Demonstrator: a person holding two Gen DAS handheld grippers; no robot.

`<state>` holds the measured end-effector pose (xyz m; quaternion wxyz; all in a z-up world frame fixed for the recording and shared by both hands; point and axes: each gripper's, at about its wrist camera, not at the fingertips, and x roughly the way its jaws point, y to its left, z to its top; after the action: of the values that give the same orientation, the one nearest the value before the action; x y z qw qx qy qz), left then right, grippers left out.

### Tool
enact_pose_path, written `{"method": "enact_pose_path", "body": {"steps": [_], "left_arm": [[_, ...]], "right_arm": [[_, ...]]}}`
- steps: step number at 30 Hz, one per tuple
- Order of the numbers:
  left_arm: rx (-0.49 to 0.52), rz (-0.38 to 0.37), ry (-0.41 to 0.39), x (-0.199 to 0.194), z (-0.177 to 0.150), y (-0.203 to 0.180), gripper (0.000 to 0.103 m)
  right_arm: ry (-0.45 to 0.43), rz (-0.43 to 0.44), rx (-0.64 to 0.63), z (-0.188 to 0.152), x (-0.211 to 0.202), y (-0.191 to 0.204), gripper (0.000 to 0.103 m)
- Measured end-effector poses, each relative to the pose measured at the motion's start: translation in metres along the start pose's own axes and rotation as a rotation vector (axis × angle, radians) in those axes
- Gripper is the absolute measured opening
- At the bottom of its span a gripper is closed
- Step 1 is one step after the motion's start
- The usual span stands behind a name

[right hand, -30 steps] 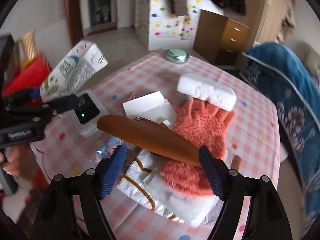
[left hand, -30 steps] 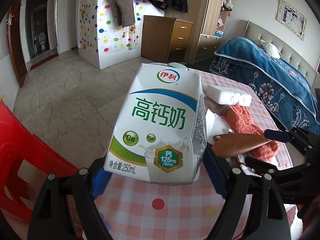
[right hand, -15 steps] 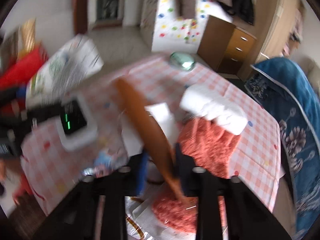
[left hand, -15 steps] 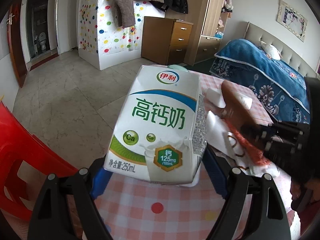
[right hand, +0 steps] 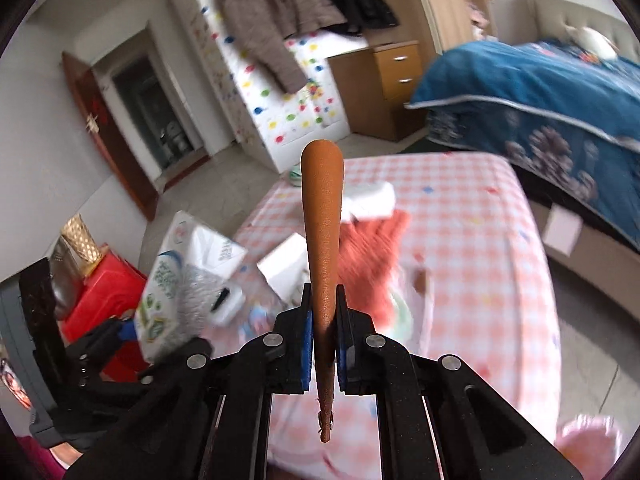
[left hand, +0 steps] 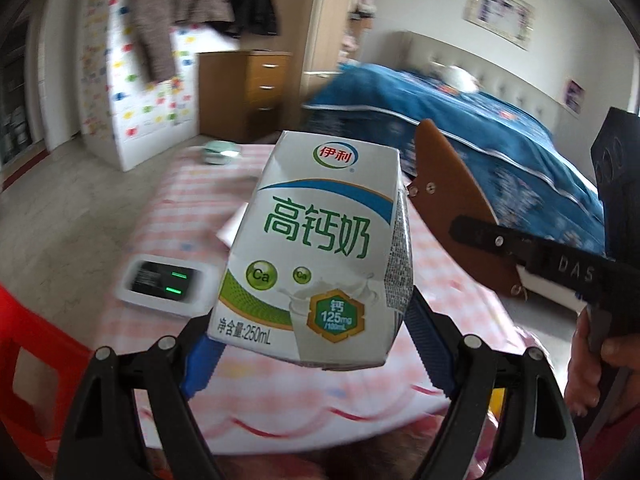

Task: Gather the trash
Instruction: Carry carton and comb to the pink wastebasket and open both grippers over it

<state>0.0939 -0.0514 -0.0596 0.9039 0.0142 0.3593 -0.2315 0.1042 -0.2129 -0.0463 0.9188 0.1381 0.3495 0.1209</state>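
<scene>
Now both tools are loaded and lifted above the table; the step in hand seems to be carrying the two pieces away to a bin, which no view shows. Between the pads of the left gripper sits the milk carton, held low at its base with the jaws standing wide around it; it leans forward, so I would keep the squeeze steady and avoid tipping it further. The right gripper has just been closing and is now narrow, pinching the brown leather case edge-on near its lower end; most of the case reaches forward past the pads, so it may swing or slide if the wrist turns fast. Beyond the right tool, on the checked cloth, lie an orange glove and a white block. The carton reads 伊利, 高钙奶, Ca, 钙 125mg /100mL, 净含量:250mL; the right tool's side shows the letters DAS in the left view.
</scene>
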Motion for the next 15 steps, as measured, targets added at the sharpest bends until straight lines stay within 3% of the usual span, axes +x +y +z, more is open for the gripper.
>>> {"method": "enact_pose_path", "body": {"steps": [10, 15], "left_arm": [[0.189, -0.214, 0.07, 0.01, -0.041, -0.121, 0.081], [0.317, -0.304, 0.083, 0.016, -0.054, -0.187, 0.081]], "right_arm": [[-0.092, -0.266, 0.195, -0.104, -0.127, -0.057, 0.009], [-0.121, -0.36, 0.288, -0.135, -0.164, -0.092, 0.01]]}}
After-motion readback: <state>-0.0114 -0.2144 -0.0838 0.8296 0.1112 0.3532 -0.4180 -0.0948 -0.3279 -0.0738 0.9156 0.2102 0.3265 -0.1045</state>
